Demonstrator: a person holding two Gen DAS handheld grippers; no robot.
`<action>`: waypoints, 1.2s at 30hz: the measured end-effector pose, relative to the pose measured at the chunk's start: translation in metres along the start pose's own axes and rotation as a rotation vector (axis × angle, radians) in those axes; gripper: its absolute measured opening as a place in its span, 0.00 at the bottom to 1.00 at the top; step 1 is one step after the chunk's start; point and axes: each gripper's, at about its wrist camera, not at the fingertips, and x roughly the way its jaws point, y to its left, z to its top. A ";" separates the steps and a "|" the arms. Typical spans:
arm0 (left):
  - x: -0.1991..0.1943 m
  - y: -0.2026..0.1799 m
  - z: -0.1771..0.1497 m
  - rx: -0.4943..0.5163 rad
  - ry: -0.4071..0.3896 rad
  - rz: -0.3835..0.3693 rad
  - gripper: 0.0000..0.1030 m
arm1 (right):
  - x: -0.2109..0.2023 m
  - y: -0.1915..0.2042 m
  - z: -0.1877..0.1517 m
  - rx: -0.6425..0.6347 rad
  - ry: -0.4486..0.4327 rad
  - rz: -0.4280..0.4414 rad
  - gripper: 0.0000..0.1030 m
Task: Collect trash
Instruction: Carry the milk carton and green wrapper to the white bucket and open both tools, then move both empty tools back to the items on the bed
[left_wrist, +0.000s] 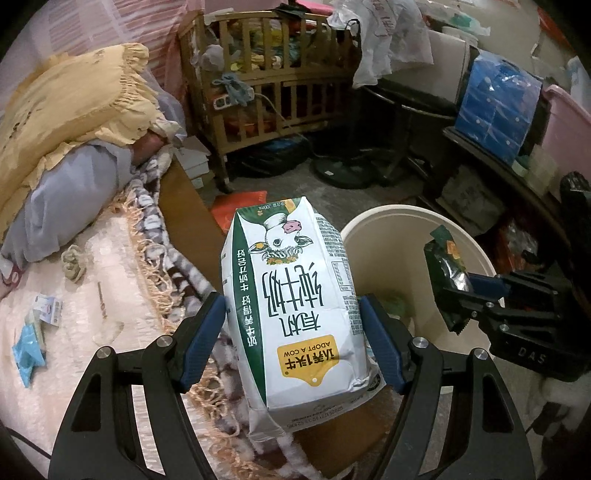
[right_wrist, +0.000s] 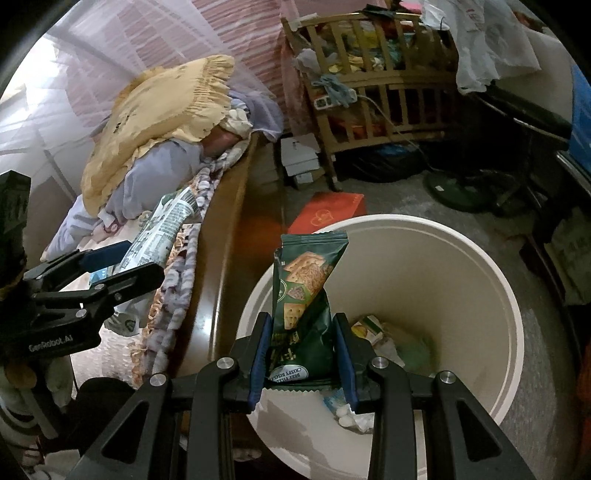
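Observation:
My left gripper (left_wrist: 293, 328) is shut on a white and green milk carton (left_wrist: 291, 295) with a cow picture, held over the bed's edge just left of the bin. From the right wrist view that carton (right_wrist: 159, 232) sticks up from the left gripper (right_wrist: 122, 266). My right gripper (right_wrist: 303, 354) is shut on a dark green biscuit wrapper (right_wrist: 306, 291), held above the near rim of the cream waste bin (right_wrist: 480, 266). In the left wrist view the wrapper (left_wrist: 445, 269) and right gripper (left_wrist: 463, 299) hang over the bin (left_wrist: 373, 229). Other rubbish lies at the bin's bottom.
The bed (left_wrist: 110, 295) with a fringed blanket, a yellow pillow (left_wrist: 74, 107) and small wrappers (left_wrist: 33, 339) is on the left. A wooden cot (left_wrist: 273, 85), a red box (right_wrist: 328, 214) on the floor, a fan base (left_wrist: 343, 170) and cluttered shelves (left_wrist: 498, 110) ring the bin.

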 end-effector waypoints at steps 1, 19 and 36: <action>0.001 -0.002 0.000 0.002 0.002 -0.002 0.72 | 0.000 -0.001 0.000 0.003 0.001 -0.001 0.31; 0.022 -0.016 0.007 -0.066 0.038 -0.146 0.72 | 0.017 -0.031 0.003 0.075 0.024 -0.079 0.39; 0.017 0.003 0.008 -0.142 0.042 -0.232 0.72 | 0.026 -0.020 0.003 0.082 0.040 -0.057 0.43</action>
